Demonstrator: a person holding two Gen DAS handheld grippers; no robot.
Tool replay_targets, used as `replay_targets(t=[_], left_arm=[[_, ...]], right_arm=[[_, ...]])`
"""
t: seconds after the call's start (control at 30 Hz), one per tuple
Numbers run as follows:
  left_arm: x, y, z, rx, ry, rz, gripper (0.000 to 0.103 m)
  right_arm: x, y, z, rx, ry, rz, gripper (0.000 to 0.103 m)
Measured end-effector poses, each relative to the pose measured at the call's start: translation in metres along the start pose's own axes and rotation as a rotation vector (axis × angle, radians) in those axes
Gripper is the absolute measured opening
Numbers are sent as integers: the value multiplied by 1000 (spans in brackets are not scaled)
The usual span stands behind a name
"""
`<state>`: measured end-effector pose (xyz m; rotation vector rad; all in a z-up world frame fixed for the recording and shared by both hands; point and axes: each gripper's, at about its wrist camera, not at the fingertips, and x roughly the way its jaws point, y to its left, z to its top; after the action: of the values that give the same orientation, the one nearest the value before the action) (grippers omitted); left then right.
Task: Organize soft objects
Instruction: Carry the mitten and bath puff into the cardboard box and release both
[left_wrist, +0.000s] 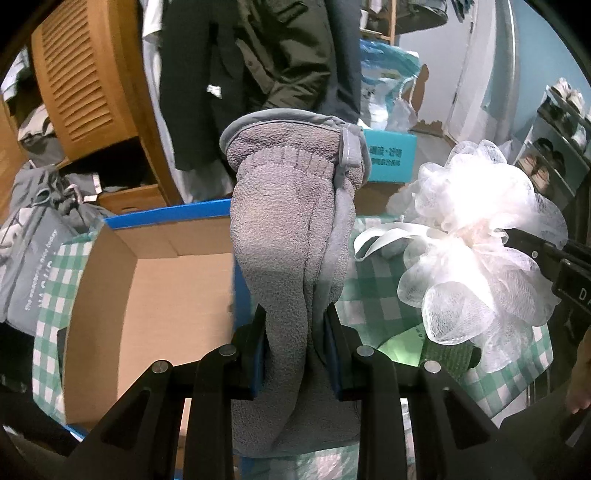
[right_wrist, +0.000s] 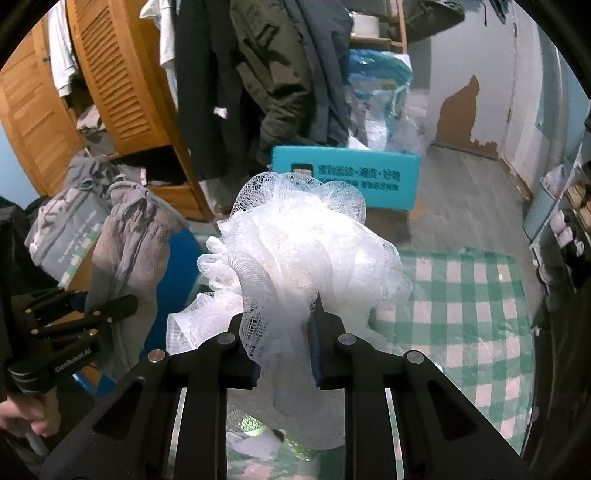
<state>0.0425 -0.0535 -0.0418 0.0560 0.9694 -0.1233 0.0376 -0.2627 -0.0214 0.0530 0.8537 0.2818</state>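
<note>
My left gripper (left_wrist: 295, 347) is shut on a grey fleece mitt (left_wrist: 288, 221), held upright above the table beside an open cardboard box (left_wrist: 147, 295) with a blue rim. My right gripper (right_wrist: 282, 343) is shut on a white mesh bath pouf (right_wrist: 303, 251), held above the green checked tablecloth (right_wrist: 469, 295). The pouf also shows in the left wrist view (left_wrist: 476, 240), to the right of the mitt. The mitt and left gripper show at the left of the right wrist view (right_wrist: 129, 240).
A white strap-like item (left_wrist: 380, 240) and a green object (left_wrist: 450, 354) lie on the cloth under the pouf. A teal box (right_wrist: 347, 177) sits on the floor beyond. A wooden louvred wardrobe (right_wrist: 122, 74) and hanging coats (right_wrist: 258, 74) stand behind. Grey bags (left_wrist: 33, 240) sit at the left.
</note>
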Motion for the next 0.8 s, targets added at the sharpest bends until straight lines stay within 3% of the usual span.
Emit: replay_targets(t=[0.8], left_arm=[[-36, 108, -15, -178, -65, 103, 27]], right_arm=[[16, 121, 43, -155, -26, 140, 17]])
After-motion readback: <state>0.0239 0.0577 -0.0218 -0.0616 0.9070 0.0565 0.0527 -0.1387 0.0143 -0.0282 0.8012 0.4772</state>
